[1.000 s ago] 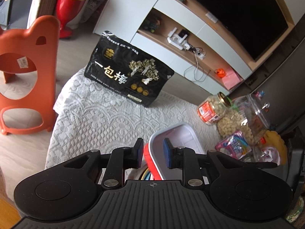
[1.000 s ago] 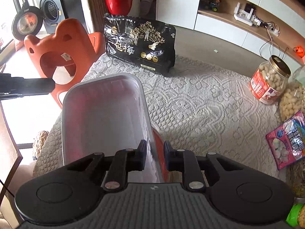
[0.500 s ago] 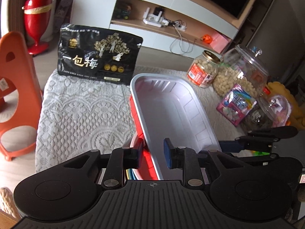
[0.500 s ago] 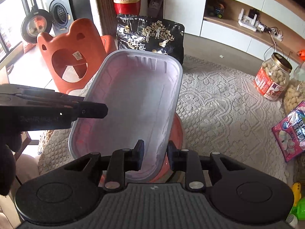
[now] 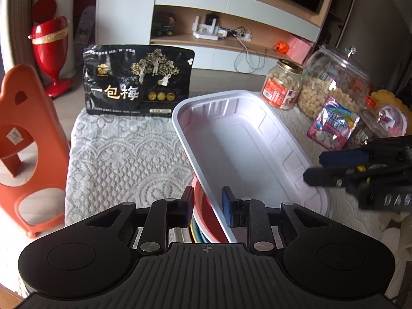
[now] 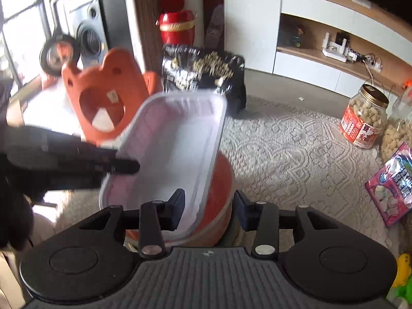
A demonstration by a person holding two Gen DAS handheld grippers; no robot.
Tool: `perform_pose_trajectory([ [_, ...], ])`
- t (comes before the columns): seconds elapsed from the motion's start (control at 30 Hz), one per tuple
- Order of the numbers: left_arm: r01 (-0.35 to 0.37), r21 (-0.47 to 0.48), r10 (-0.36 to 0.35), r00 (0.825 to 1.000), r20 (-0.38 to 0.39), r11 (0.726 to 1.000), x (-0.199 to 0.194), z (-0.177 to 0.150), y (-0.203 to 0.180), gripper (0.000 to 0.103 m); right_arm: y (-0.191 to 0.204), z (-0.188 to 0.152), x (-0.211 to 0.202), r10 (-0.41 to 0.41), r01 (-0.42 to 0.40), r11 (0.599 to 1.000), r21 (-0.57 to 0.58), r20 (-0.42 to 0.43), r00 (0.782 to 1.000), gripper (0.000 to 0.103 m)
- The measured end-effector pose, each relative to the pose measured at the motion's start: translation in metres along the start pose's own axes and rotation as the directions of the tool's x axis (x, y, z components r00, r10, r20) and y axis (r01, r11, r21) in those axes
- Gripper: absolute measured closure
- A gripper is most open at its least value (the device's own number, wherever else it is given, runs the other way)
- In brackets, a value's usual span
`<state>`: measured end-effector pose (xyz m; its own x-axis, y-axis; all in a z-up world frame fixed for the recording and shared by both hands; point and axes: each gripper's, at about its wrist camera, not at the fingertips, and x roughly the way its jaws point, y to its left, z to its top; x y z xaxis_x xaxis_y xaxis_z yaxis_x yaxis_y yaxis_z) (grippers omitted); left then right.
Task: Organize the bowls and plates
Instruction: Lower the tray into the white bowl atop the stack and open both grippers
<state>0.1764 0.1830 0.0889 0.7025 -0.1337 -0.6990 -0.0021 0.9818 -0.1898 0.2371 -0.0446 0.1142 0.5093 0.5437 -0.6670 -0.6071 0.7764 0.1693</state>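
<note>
The white rectangular tray (image 5: 247,152) sits tilted on top of a red bowl (image 6: 219,206), which itself seems to cap a stack of coloured dishes whose rims peek out at 6 o'clock in the left wrist view. The left tongs (image 5: 207,207) straddle the tray's near rim with a narrow gap, blue pads either side; whether they press it I cannot tell. The right tongs (image 6: 209,209) stand wide, the tray's edge and the bowl's side between their fingers but untouched. All this rests on the lace-covered counter (image 5: 123,154), with a black snack bag (image 5: 137,85) at 11 o'clock and a nut jar (image 5: 282,87) at 1 o'clock in the left view. The step in hand looks like seating the tray on the stack. Next, I judge, it needs levelling and centring over the bowl so it cannot slide off.
</note>
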Motion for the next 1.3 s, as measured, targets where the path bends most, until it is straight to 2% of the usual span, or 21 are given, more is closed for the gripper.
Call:
perform_pose_trajectory([
  [0.07, -0.019, -0.020, 0.020, 1.000, 0.011, 1.000, 0.004, 0.003, 0.002, 0.076, -0.015, 0.015, 0.006, -0.015, 0.009, 0.991, 0.133, 0.045, 0.999, 0.057],
  [0.17, 0.010, -0.070, -0.010, 1.000, 0.005, 0.998, 0.014, 0.007, 0.008, 0.077, -0.035, 0.032, 0.037, 0.029, -0.032, 0.947, 0.320, 0.014, 0.999, 0.057],
  [0.27, 0.063, -0.083, -0.062, 0.998, 0.020, 0.994, 0.013, 0.008, 0.013, 0.078, -0.037, 0.043, 0.060, 0.098, -0.080, 0.919, 0.385, -0.026, 0.995, 0.058],
  [0.33, 0.120, -0.071, -0.117, 0.992, 0.043, 0.990, 0.001, 0.010, 0.012, 0.076, -0.028, 0.045, 0.049, 0.129, -0.125, 0.922, 0.366, 0.015, 0.992, 0.057],
  [0.4, 0.114, -0.039, -0.111, 0.991, 0.069, 0.993, -0.010, 0.013, 0.008, 0.077, -0.015, 0.045, 0.026, 0.135, -0.153, 0.948, 0.279, 0.083, 0.987, 0.056],
  [0.47, 0.094, -0.017, -0.093, 0.994, 0.066, 0.995, -0.016, 0.016, 0.003, 0.077, -0.012, 0.038, 0.011, 0.157, -0.179, 0.953, 0.244, 0.106, 0.982, 0.056],
  [0.57, 0.088, -0.003, -0.088, 0.995, 0.040, 0.996, -0.016, 0.014, 0.000, 0.077, -0.012, 0.018, 0.002, 0.103, -0.114, 0.967, 0.226, 0.060, 0.993, 0.056],
  [0.73, 0.063, -0.010, -0.063, 0.998, 0.000, 0.998, -0.011, 0.004, -0.005, 0.076, -0.014, -0.017, -0.009, -0.030, 0.021, 0.990, 0.139, 0.064, 0.998, 0.056],
  [0.9, 0.020, -0.071, -0.023, 0.999, -0.035, 0.997, -0.013, -0.012, 0.007, 0.076, -0.033, -0.054, 0.006, 0.021, -0.016, 0.969, 0.246, -0.021, 1.000, 0.055],
  [1.0, 0.014, -0.132, -0.019, 0.999, -0.037, 0.991, -0.013, -0.021, 0.015, 0.064, -0.040, -0.069, 0.018, 0.048, -0.029, 0.949, 0.313, -0.053, 0.997, 0.050],
  [1.1, 0.021, -0.142, -0.030, 0.997, -0.067, 0.990, -0.008, -0.024, 0.015, 0.064, -0.033, -0.081, 0.026, 0.119, -0.085, 0.938, 0.337, -0.080, 0.990, 0.051],
  [1.2, 0.056, -0.155, -0.072, 0.992, -0.102, 0.986, 0.002, -0.028, 0.013, 0.065, -0.022, -0.086, 0.029, 0.085, -0.055, 0.943, 0.327, -0.079, 0.993, 0.048],
  [1.3, 0.087, -0.160, -0.104, 0.989, -0.106, 0.983, 0.011, -0.032, 0.012, 0.067, -0.019, -0.080, 0.035, 0.067, -0.042, 0.946, 0.321, -0.068, 0.995, 0.048],
])
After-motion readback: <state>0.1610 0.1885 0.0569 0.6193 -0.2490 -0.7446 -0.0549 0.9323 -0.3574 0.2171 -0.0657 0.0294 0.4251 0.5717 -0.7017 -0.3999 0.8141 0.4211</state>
